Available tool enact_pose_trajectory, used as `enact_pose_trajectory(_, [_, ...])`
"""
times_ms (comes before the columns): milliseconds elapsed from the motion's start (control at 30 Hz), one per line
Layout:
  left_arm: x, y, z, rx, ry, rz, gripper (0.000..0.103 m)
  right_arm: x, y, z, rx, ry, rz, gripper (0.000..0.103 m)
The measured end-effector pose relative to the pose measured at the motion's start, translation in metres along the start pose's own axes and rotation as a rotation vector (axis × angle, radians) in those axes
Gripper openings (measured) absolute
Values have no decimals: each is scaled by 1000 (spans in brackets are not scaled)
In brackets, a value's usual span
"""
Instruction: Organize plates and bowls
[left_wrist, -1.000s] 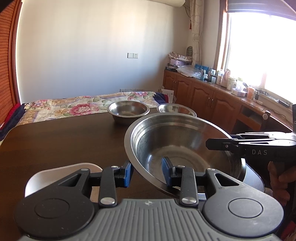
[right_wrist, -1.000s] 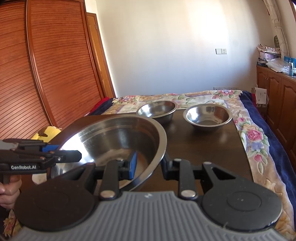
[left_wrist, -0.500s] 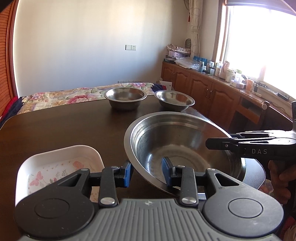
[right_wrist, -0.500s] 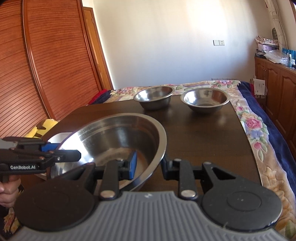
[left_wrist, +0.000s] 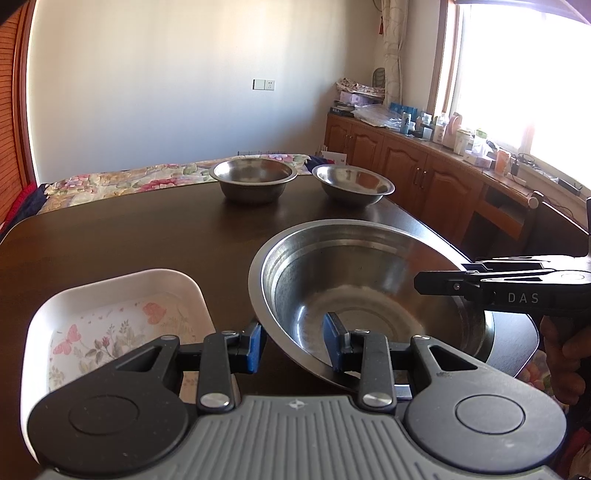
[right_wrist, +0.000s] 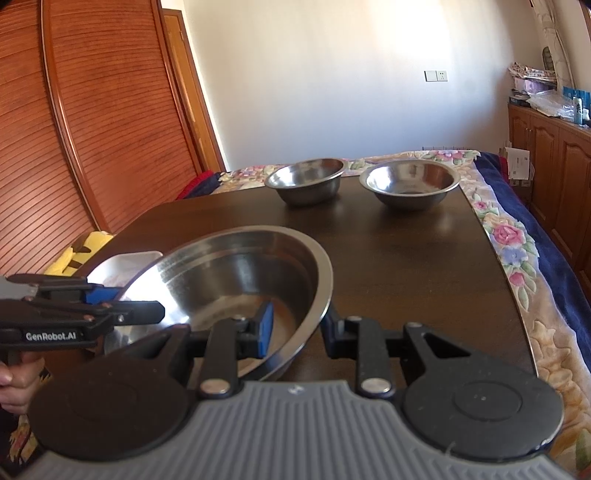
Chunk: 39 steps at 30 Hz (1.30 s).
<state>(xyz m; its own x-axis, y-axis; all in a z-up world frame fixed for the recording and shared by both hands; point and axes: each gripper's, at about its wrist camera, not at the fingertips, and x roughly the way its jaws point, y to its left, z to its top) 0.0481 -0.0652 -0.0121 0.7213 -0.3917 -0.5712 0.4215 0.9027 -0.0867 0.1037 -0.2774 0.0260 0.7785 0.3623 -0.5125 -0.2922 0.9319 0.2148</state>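
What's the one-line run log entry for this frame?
left gripper: shut on large steel basin rim | right gripper: shut on opposite rim | basin: tilted above table | floral dish: beside it

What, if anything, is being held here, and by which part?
Both grippers hold the large stainless steel basin by its rim: left gripper on the near-left edge, right gripper on the opposite edge.

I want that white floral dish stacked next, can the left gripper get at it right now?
Probably not yet: the left gripper is shut on the big steel bowl's rim, though the white dish sits unblocked just beside it.
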Motion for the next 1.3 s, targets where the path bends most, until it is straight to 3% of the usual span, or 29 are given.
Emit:
enact_pose_trajectory(433, [5,-2,-1,7,-2,13,39,2,-1,-3,9,-1,13,31])
enact_pose_trajectory(667, [-1,5,1,-11,-18,27,58,-2,-1,1,-1,-14,-2,31])
enact_pose_trajectory(1067, [-10,14,9,-34,-48,43,75,-21,-9,24,-38,-76,-37,40])
enact_pose_trajectory(1233, [-12,18,16,-40,-69,59,95,-27,-7,35,-61,-113,-44,60])
enact_pose_trajectory(1300, [-12,19,17,-42,-69,65,100,-27,-5,39,-74,-121,-46,62])
